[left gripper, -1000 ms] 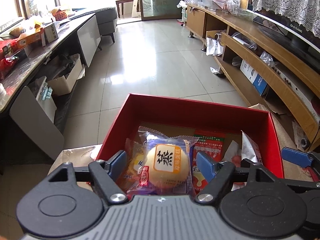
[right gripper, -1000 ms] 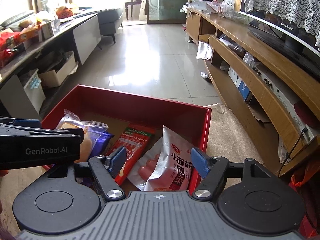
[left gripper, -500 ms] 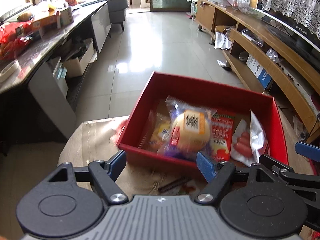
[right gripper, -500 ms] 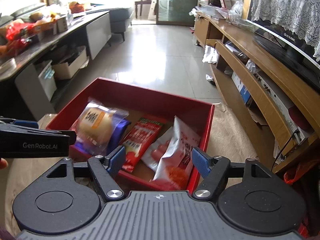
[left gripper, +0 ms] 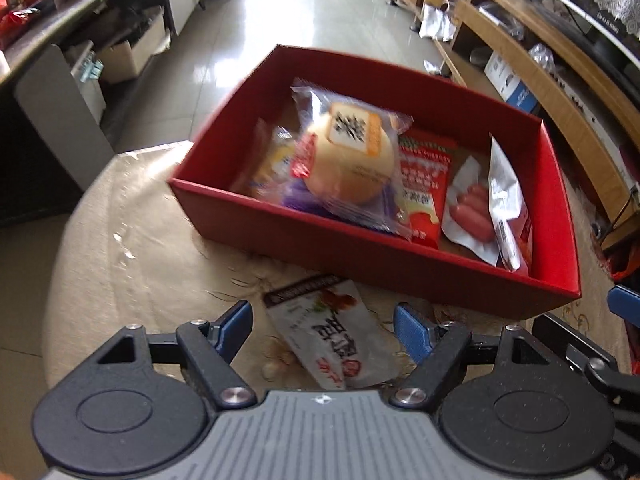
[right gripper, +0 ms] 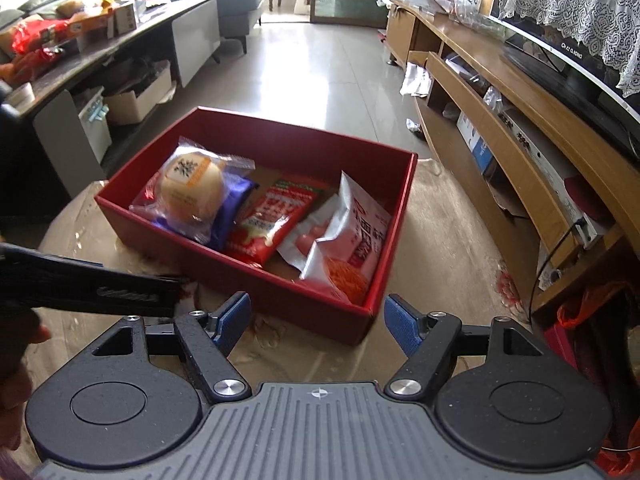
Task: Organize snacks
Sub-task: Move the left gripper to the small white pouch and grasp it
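Note:
A red box stands on the round table. In it lie a wrapped bun, a red packet, a sausage pack and a white noodle-snack bag. A white snack packet lies on the table in front of the box, between the fingers of my left gripper. The left gripper is open and empty. My right gripper is open and empty, just short of the box's near wall.
A wooden TV cabinet runs along the right. A dark counter with boxes and snacks runs along the left. Tiled floor lies beyond the table. The left gripper's body crosses the right wrist view's left side.
Both grippers have pulled back from the box towards me. The bun stays in the box. The white packet on the table has come into the left wrist view.

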Demonstrator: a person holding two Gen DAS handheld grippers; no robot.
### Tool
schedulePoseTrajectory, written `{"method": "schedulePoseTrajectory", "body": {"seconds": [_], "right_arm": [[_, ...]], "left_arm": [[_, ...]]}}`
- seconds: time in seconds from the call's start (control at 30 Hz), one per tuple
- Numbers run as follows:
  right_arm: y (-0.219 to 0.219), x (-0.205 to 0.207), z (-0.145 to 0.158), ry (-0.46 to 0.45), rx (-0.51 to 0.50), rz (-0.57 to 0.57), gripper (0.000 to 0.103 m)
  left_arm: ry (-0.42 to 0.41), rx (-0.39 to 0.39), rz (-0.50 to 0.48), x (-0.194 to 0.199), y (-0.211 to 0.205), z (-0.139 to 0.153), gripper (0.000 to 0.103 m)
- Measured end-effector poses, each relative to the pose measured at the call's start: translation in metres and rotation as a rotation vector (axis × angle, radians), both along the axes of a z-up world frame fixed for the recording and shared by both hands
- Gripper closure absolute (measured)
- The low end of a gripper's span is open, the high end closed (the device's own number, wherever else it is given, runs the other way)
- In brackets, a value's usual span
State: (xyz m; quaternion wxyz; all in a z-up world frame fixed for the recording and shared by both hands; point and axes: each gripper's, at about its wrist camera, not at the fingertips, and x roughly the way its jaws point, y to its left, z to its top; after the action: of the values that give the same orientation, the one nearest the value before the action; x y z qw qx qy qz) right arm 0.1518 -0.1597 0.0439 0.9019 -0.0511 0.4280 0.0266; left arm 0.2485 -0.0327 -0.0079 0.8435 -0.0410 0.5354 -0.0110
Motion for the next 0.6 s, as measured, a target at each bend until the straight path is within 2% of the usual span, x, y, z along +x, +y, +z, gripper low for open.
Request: {"method": "schedulePoseTrajectory", "body": {"seconds": [0.27, 0.43, 0.6], "right_arm": [[-0.003, 0.000, -0.007, 0.021, -0.018, 0.018, 0.023], [-0.004, 0.000, -0.011, 0.033, -0.027, 0.027, 0.023], [-0.004, -0.002, -0.010, 0.035, -0.030, 0.034, 0.023]], "left_arm": [[0.052, 0.043, 0.021, 0.009, -0.011, -0.028, 0.029], [0.057, 0.051, 0.034, 0.007, -0.012, -0.035, 0.029], [0.052, 0.074, 0.023, 0.000, -0.015, -0.035, 0.039]]}}
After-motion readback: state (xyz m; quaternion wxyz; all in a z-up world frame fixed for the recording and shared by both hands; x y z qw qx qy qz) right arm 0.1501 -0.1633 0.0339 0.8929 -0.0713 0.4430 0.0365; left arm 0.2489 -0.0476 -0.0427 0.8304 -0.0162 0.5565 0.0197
